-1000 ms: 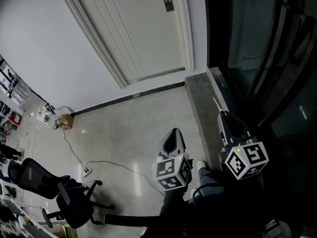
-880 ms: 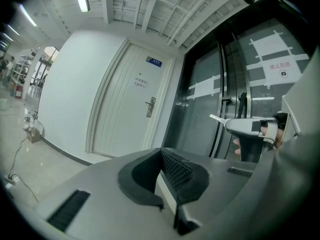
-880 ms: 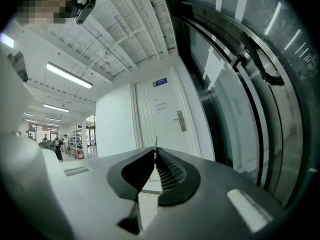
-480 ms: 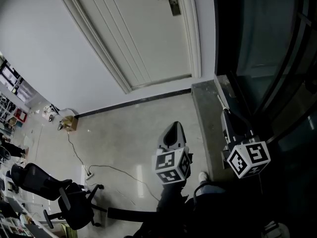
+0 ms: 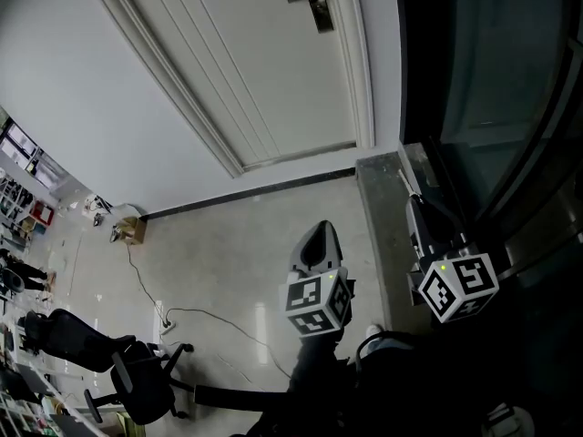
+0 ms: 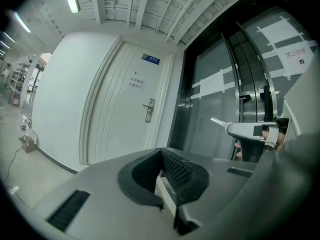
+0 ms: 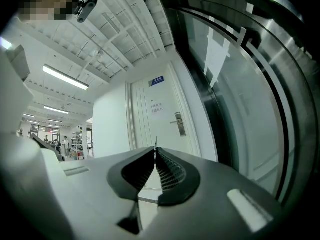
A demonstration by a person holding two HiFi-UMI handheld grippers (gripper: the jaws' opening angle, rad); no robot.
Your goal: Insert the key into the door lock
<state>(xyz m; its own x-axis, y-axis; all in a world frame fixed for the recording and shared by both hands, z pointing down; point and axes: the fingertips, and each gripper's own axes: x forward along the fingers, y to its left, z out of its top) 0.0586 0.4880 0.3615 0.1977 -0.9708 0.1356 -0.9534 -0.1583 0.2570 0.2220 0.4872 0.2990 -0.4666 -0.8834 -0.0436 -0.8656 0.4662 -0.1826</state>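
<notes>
The white door (image 5: 264, 71) fills the top of the head view, with its metal lock and handle (image 5: 314, 3) near the top edge. My right gripper (image 5: 412, 204) is shut on a thin silver key (image 5: 402, 182) that points toward the door, still well short of it. In the right gripper view the key (image 7: 155, 143) sticks up from the closed jaws, and the lock (image 7: 179, 124) is small and far off to the right. My left gripper (image 5: 320, 233) hangs over the floor, shut and holding nothing. The left gripper view shows the lock (image 6: 149, 110), the right gripper (image 6: 250, 130) and the key (image 6: 217, 121).
A dark glass wall (image 5: 492, 89) runs along the right, above a grey stone strip (image 5: 378, 208). An office chair (image 5: 118, 371) stands at the lower left. A cable (image 5: 182, 312) crosses the floor to a small box (image 5: 130, 230) by the wall. Notices hang on the door (image 6: 136, 83).
The view has drifted toward the door: floor, chair and the person's shoe slid down in the picture. Both grippers keep their pose, and the key is still held.
</notes>
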